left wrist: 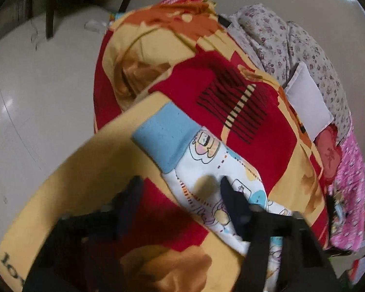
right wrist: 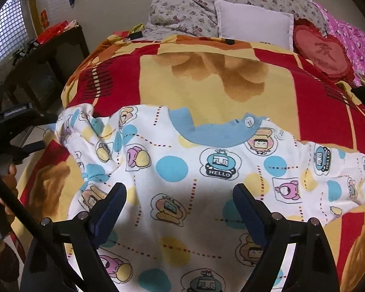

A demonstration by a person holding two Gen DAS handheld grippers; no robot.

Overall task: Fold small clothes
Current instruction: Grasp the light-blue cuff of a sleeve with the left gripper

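A small white shirt (right wrist: 182, 170) with cartoon prints and a blue collar (right wrist: 206, 135) lies spread flat on the red and yellow bedspread (right wrist: 206, 77). My right gripper (right wrist: 180, 194) hovers open over the shirt's body, with nothing between its fingers. In the left wrist view, which is blurred, the shirt's sleeve (left wrist: 214, 170) ends in a blue cuff (left wrist: 165, 141). My left gripper (left wrist: 181, 192) stands over it with its jaws partly apart. One finger lies over the sleeve and the other over the bedspread, and no pad presses on the cloth. In the right wrist view the left gripper (right wrist: 45, 131) sits beside the rumpled left sleeve.
At the head of the bed are a white pillow (right wrist: 255, 22), a floral quilt (right wrist: 194, 7), a red heart cushion (right wrist: 321, 51) and pink fabric (right wrist: 352, 36). A dark side table (right wrist: 48, 56) stands left of the bed. Pale floor (left wrist: 36, 85) lies past the bed's edge.
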